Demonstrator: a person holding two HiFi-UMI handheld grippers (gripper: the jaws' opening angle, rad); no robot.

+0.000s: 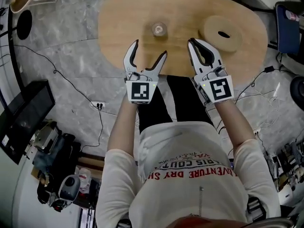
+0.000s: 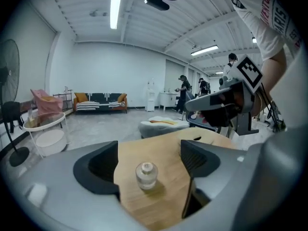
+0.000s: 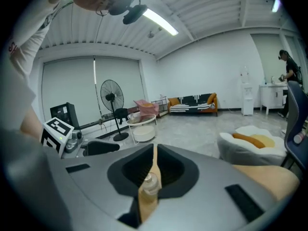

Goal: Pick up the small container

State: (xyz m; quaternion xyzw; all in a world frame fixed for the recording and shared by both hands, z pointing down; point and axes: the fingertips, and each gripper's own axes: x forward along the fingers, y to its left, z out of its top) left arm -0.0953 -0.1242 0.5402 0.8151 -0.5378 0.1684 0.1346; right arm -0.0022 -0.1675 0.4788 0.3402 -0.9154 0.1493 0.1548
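The small container (image 1: 158, 30), a clear squat jar with a lid, stands upright on the oval wooden table (image 1: 118, 23). My left gripper (image 1: 149, 50) hovers just short of it with its jaws spread wide and nothing between them. In the left gripper view the container (image 2: 146, 174) sits a little ahead of the gap between the dark pads (image 2: 102, 166), touching neither. My right gripper (image 1: 195, 42) is to the right of the container, jaws together and empty. In the right gripper view only a thin slit shows between them, with the container (image 3: 150, 183) seen through it.
A round wooden disc (image 1: 222, 33) with a hole lies on the table's right part, just beyond the right gripper. Cables run over the grey floor on both sides. A blue chair (image 1: 289, 27) stands at the right, and dark equipment (image 1: 23, 118) at the left.
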